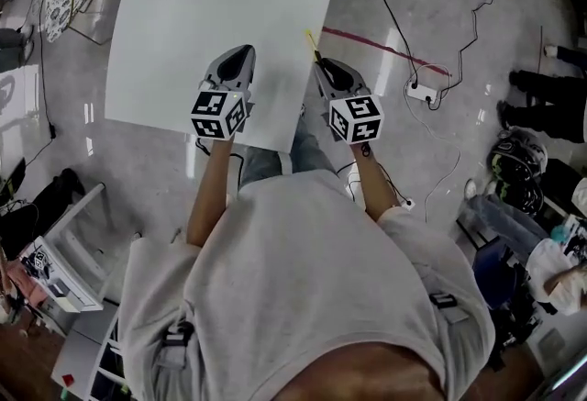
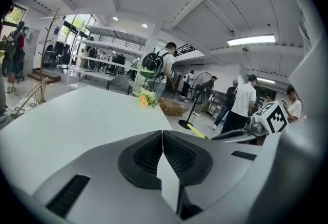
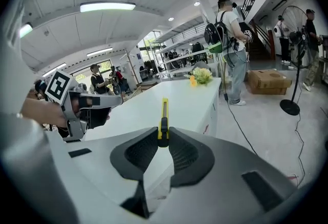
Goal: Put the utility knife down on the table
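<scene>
A yellow utility knife (image 3: 163, 113) with a black slider sticks forward out of my right gripper (image 3: 163, 137), whose jaws are shut on its handle. In the head view the knife (image 1: 313, 44) pokes over the right edge of the white table (image 1: 183, 14), near its front corner, with the right gripper (image 1: 322, 69) behind it. My left gripper (image 1: 238, 61) hovers over the table's near edge, a little to the left. Its jaws (image 2: 162, 135) are shut with nothing between them. From the left gripper view the knife (image 2: 195, 130) and the right gripper (image 2: 241, 135) show at the right.
A small bunch of yellow flowers (image 2: 147, 98) lies at the table's far end. On the floor to the right are cables and a power strip (image 1: 424, 93), a cardboard box (image 3: 266, 80) and a standing fan (image 3: 294, 48). Several people stand beyond the table.
</scene>
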Available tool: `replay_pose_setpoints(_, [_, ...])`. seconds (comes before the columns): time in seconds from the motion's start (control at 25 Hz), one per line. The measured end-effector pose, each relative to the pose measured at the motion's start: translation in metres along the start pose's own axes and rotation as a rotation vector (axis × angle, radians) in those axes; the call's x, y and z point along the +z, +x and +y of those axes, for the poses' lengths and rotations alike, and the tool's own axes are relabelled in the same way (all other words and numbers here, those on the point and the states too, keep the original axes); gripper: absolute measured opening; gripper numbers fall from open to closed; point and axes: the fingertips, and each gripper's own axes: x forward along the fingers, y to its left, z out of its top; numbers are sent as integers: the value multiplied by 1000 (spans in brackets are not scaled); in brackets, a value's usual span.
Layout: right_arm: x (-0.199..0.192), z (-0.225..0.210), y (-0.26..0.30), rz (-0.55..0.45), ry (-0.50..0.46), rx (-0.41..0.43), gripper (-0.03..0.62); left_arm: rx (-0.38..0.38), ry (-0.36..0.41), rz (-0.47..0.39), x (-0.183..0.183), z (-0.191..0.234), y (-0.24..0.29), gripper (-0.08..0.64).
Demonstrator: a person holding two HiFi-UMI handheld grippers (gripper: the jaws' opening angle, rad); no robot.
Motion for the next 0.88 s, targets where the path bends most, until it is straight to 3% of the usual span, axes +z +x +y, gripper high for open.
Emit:
replay_pose_setpoints(0.4, [-24, 6, 13, 65, -16, 23, 83, 18, -50, 23, -22, 1, -8, 21])
replay_pose_setpoints(0.88, [22, 1, 78, 72, -150, 48, 84, 44, -69, 25, -28, 10, -14, 21])
